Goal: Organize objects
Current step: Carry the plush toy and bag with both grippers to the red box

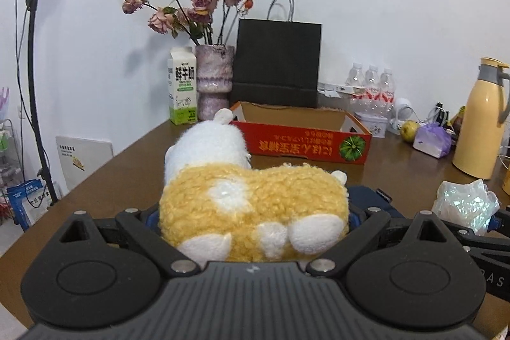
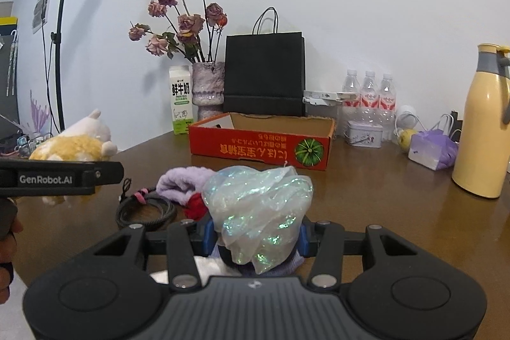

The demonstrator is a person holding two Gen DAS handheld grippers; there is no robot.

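Both grippers carry loads, both aimed at the far side of the brown table [image 2: 366, 199].

Left gripper [image 1: 255, 222]: pinching a plush toy [image 1: 251, 206], yellow and white, curly pile. The toy fills the gap between the fingers and bulges over them; the pads are mostly buried in fabric. Its long axis runs away from the gripper, white head end pointing far, toward the red cardboard box [image 1: 302, 142]. In the right wrist view the same toy [image 2: 76, 145] appears off the table, out at the left.

Right gripper [image 2: 258, 239]: closed partway on a crumpled iridescent bag [image 2: 259, 206], blue pads pressing its lower sides. Something purple sits beneath it; cannot tell what. The bundle stands upright, bulk above the fingers.

Red cardboard box [image 2: 261, 142]: open top, seemingly empty, long axis running left to right, near wall facing both grippers. It lies straight ahead of the right gripper, and ahead and slightly right of the left one. The plush's head already overlaps the box's near left corner in the left view, so the left hand looks nearer. Judged likely destination for both loads.

Loose on the table between right gripper and box: a lilac fuzzy cloth [image 2: 183, 180], a coiled dark cable [image 2: 145, 212], something red [image 2: 197, 204]. Not yet sorted.
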